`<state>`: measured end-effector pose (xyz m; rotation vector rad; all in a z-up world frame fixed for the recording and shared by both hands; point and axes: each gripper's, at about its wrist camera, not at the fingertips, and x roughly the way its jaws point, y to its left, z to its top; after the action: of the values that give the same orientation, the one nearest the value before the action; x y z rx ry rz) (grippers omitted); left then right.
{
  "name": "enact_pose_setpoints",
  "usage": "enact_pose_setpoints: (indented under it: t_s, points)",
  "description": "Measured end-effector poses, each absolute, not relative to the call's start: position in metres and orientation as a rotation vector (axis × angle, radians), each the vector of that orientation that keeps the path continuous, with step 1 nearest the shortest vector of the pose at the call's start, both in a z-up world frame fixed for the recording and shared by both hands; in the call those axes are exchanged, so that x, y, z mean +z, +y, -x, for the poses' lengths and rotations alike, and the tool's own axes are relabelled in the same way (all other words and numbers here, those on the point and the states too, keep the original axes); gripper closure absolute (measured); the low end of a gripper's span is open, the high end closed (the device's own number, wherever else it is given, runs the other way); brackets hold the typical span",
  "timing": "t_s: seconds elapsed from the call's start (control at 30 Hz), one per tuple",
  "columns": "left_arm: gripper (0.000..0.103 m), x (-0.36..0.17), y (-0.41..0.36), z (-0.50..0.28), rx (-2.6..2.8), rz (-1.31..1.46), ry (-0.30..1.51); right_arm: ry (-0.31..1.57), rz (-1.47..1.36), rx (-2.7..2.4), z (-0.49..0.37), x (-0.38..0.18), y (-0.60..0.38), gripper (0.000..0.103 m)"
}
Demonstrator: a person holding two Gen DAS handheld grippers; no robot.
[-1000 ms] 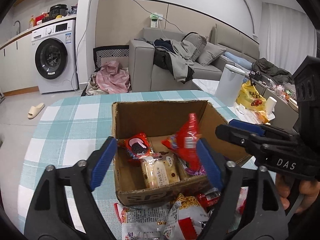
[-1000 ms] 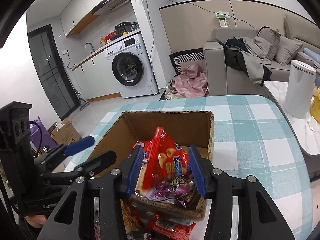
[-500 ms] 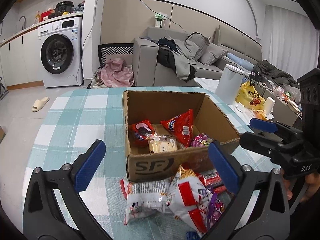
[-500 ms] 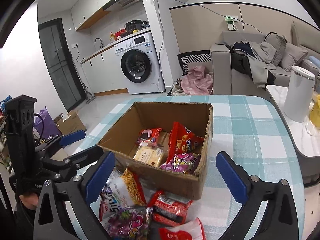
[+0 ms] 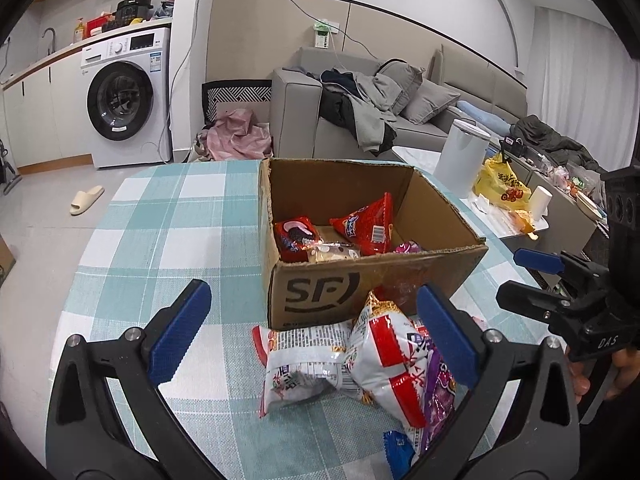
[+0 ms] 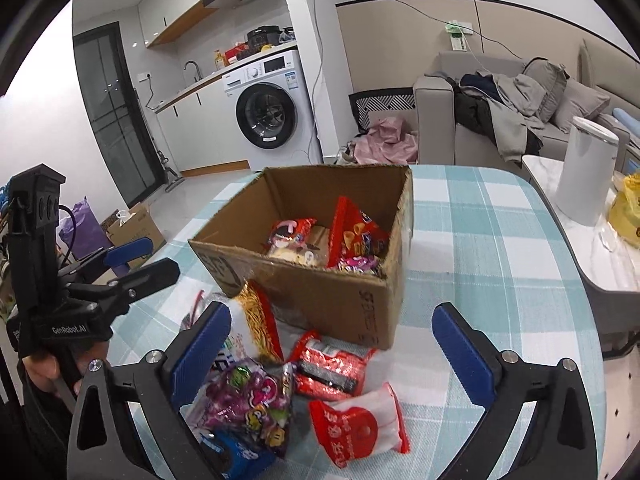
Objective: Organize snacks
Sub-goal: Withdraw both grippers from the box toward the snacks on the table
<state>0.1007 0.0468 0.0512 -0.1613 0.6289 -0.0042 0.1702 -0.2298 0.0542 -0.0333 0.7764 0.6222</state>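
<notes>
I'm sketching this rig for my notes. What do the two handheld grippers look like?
Both are matte black plastic with blue pads on the fingers and silver screws on the arms. The left gripper reads "GenRobot.AI" in white on its body in the right wrist view; the right gripper shows "DAS" in the left wrist view. Bare fingers wrap each handle; no sleeves visible.

Box mid-tabletop, top open. Snack pile crowds its near side, toward near edge. Bare cloth left of box; bare right.
</notes>
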Motion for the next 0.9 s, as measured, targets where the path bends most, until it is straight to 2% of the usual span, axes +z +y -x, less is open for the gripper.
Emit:
enact_pose_setpoints:
  t_s: [0.9]
  points:
    - [0.001, 0.029, 0.016, -0.096, -0.053, 0.073, 0.728, 0.945, 0.106, 0.627, -0.151, 0.012, -0.245, 0.000]
